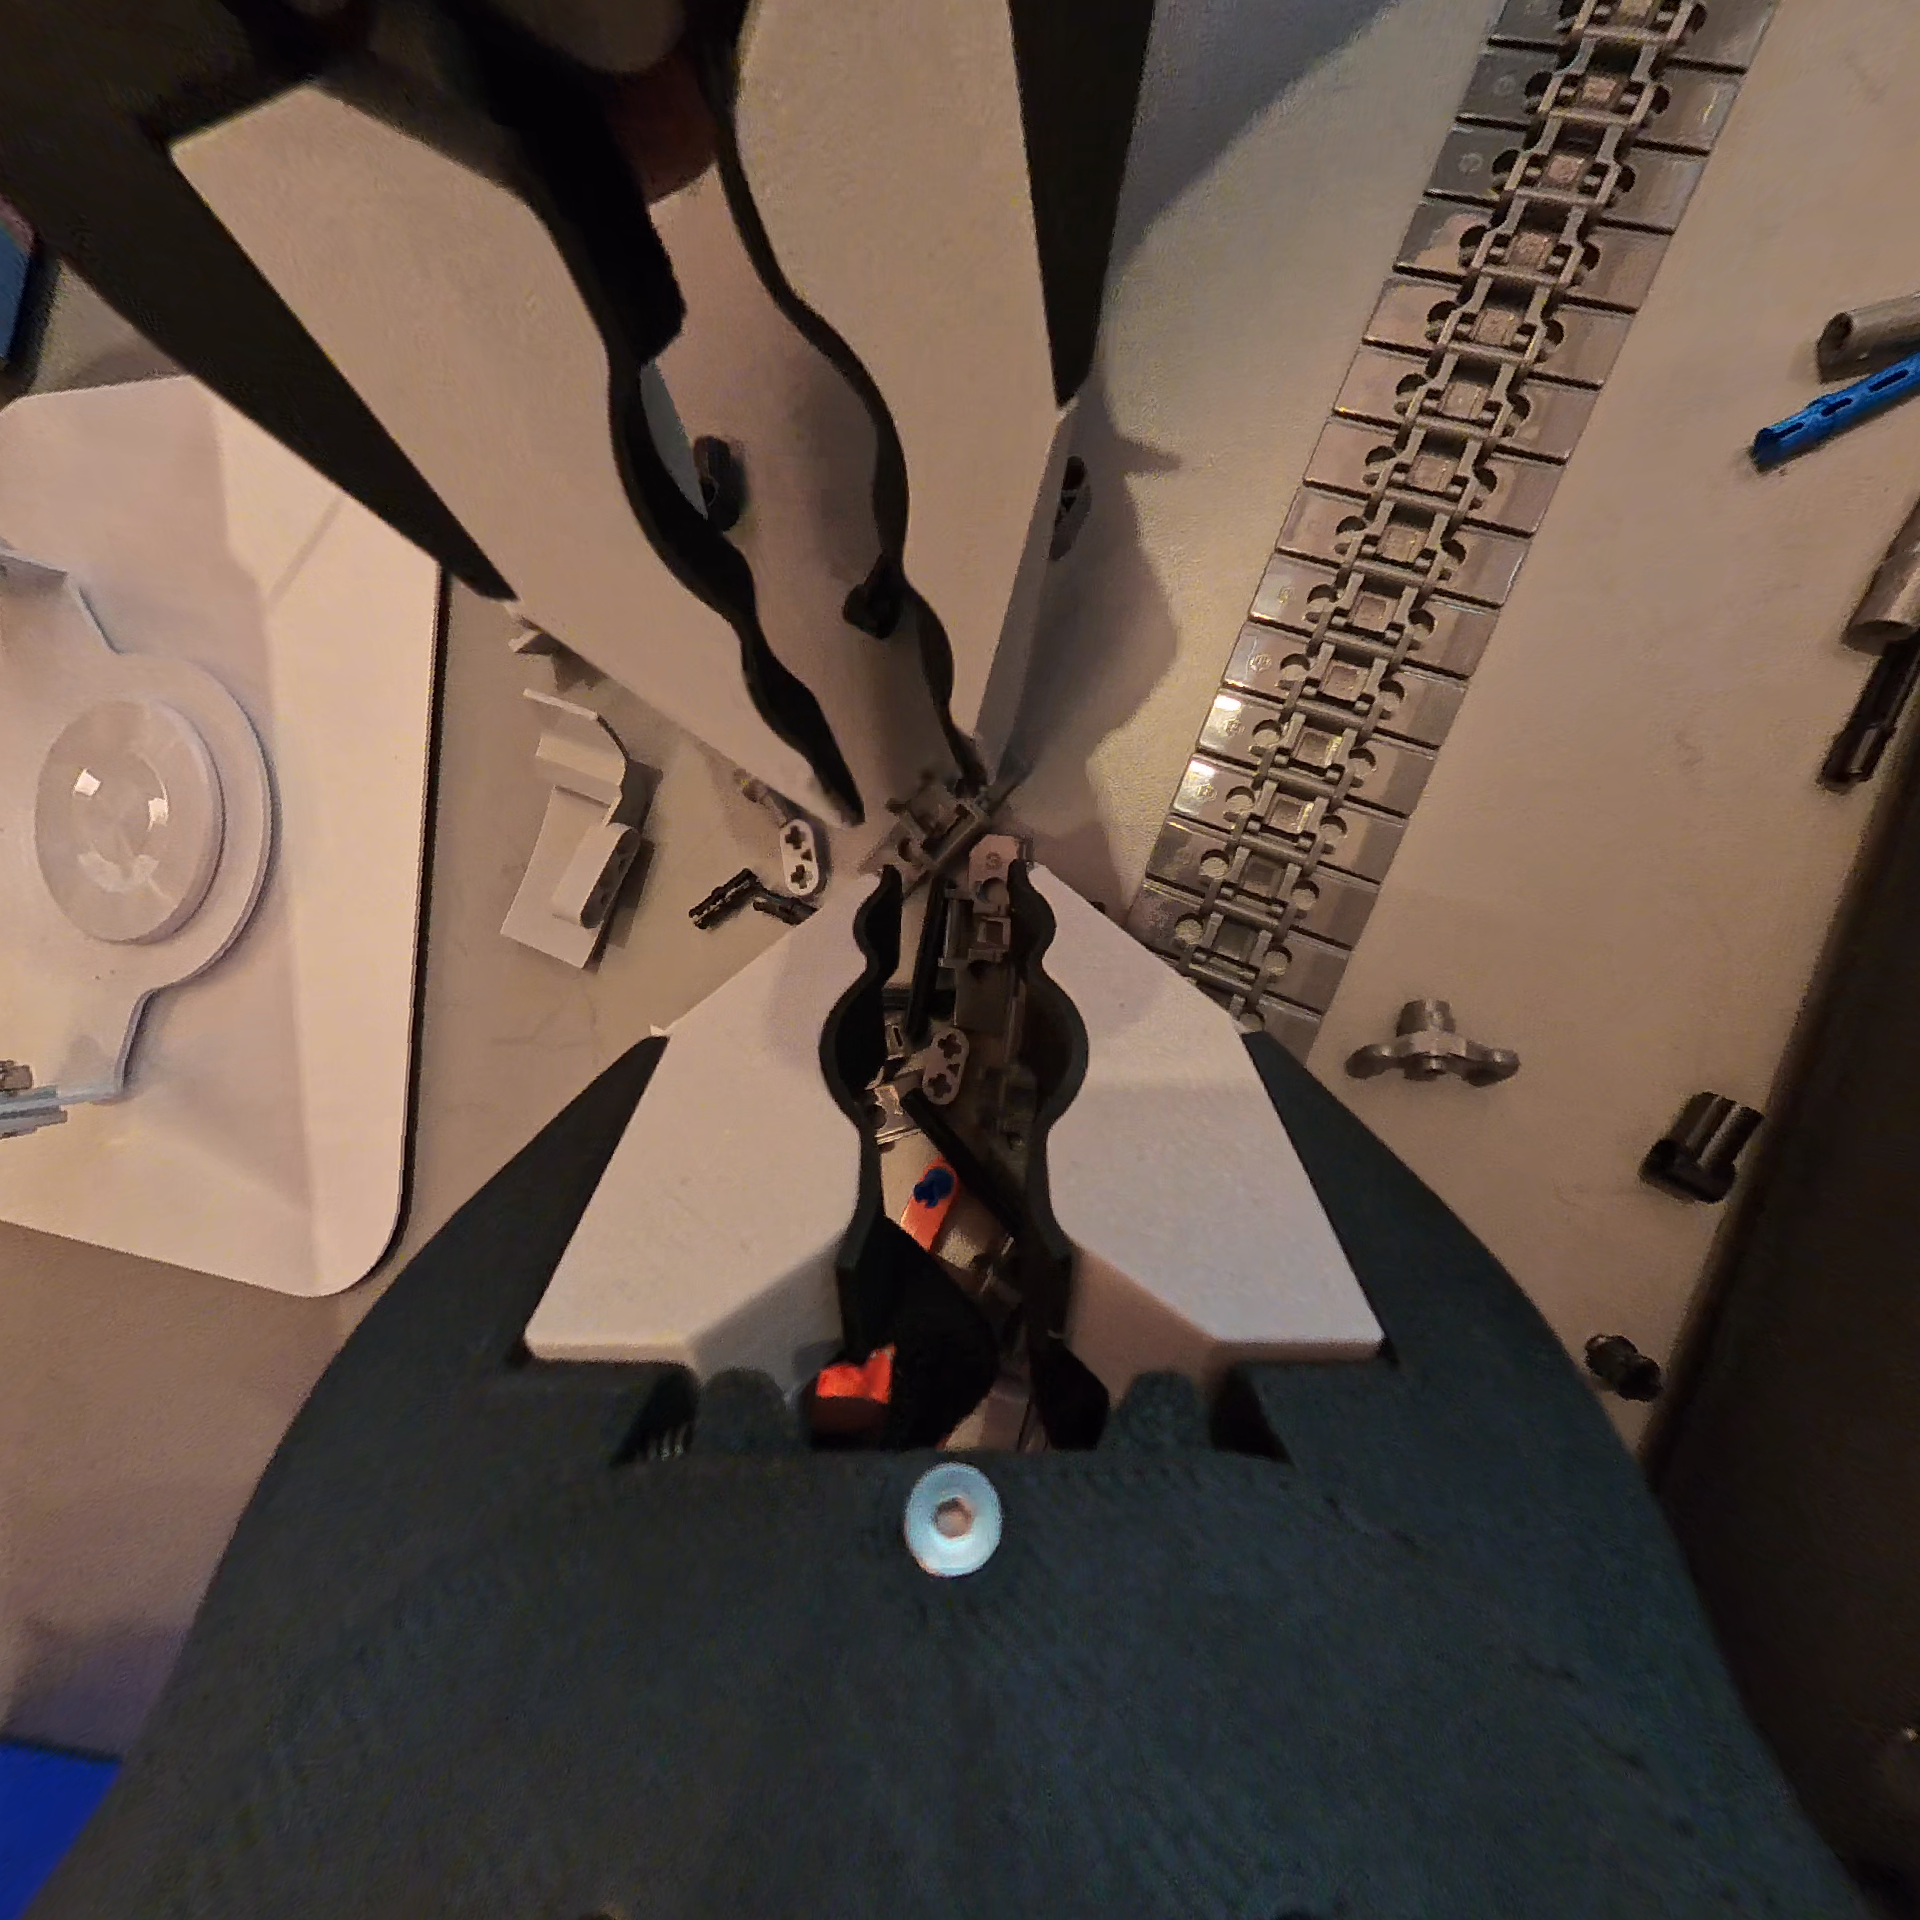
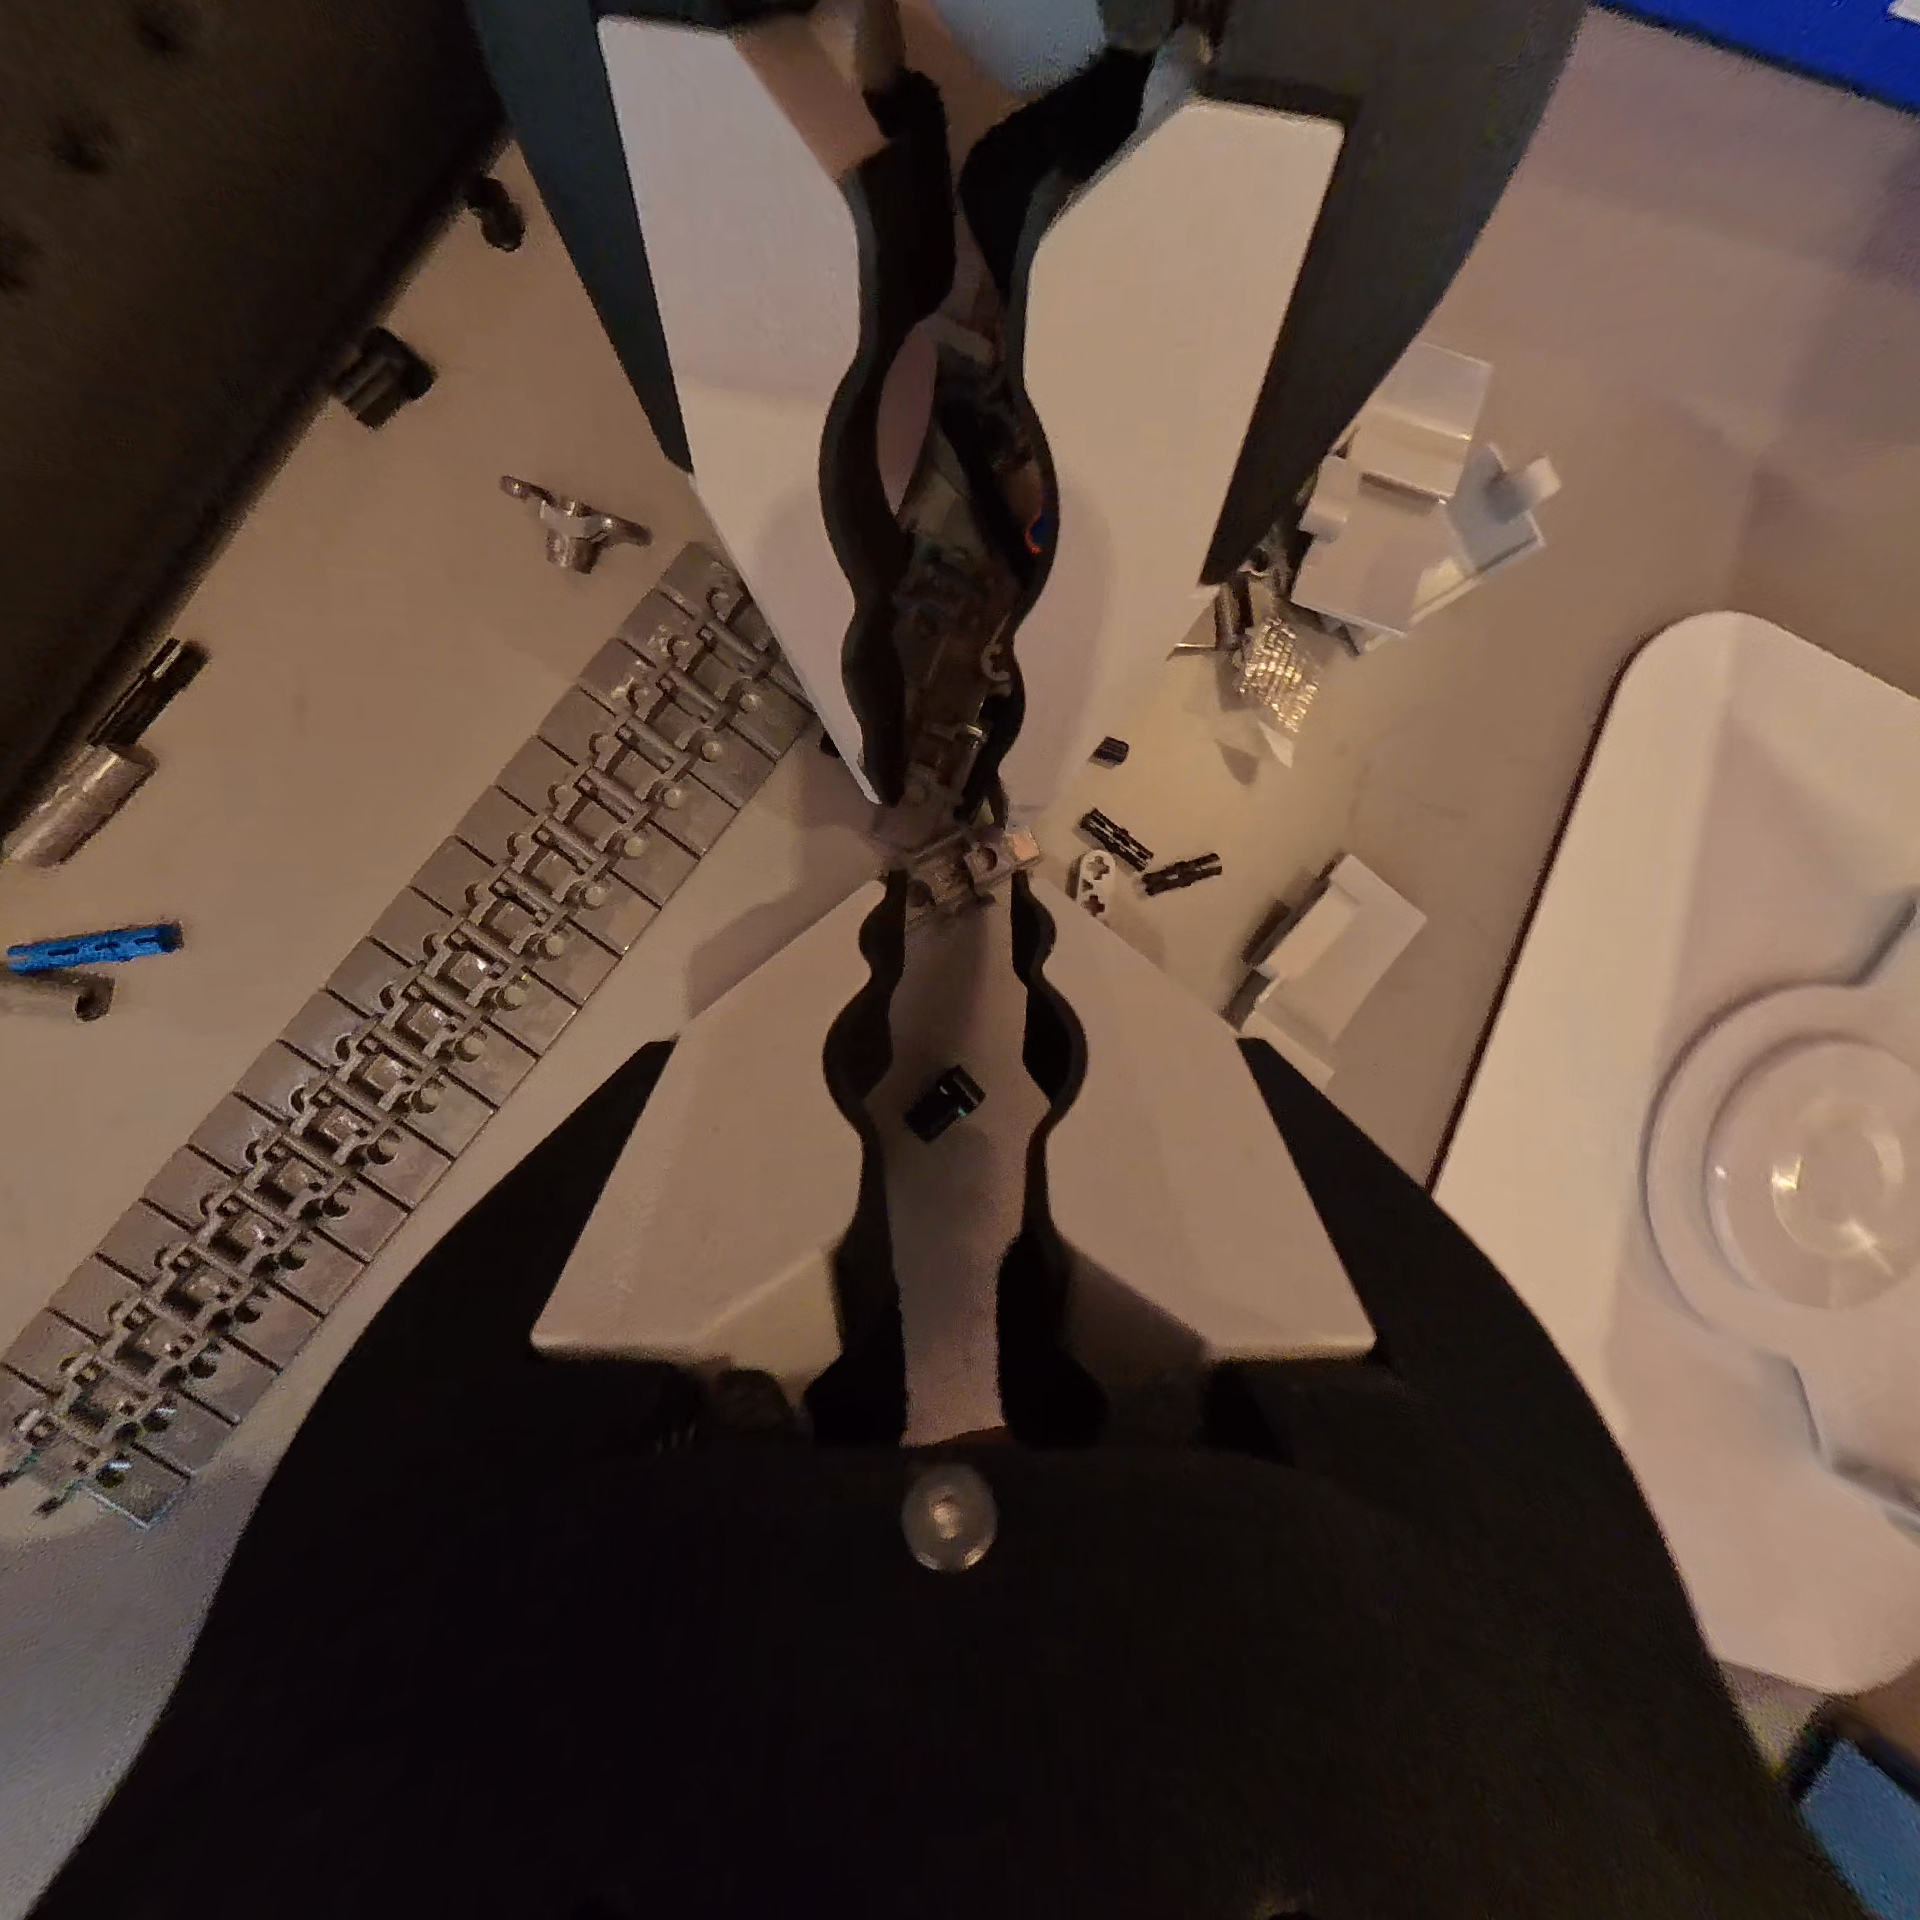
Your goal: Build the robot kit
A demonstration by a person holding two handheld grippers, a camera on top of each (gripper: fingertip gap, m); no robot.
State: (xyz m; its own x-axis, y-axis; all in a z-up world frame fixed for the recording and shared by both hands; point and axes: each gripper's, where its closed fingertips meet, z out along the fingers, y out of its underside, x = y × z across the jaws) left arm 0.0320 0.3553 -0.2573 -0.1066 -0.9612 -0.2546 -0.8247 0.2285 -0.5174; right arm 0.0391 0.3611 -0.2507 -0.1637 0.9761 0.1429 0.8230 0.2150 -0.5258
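My left gripper is shut on a small assembly of grey and black building-toy parts with an orange piece and a blue pin, held between its fingers. My right gripper is shut on a small grey track link. The two grippers meet tip to tip above the table, and the link touches the end of the assembly. In the left wrist view the right gripper comes in from the top with the link. In the right wrist view the left gripper comes in from the top with the assembly.
A long grey track belt lies beside the grippers. A white tray holds a clear domed part. Loose on the table are black pins, grey panels, a blue axle and a grey winged piece. Left and right tips are no more than a few centimetres apart. The long grey track belt is about equally far from each gripper, around 9 cm. Look for it in the left wrist view too.
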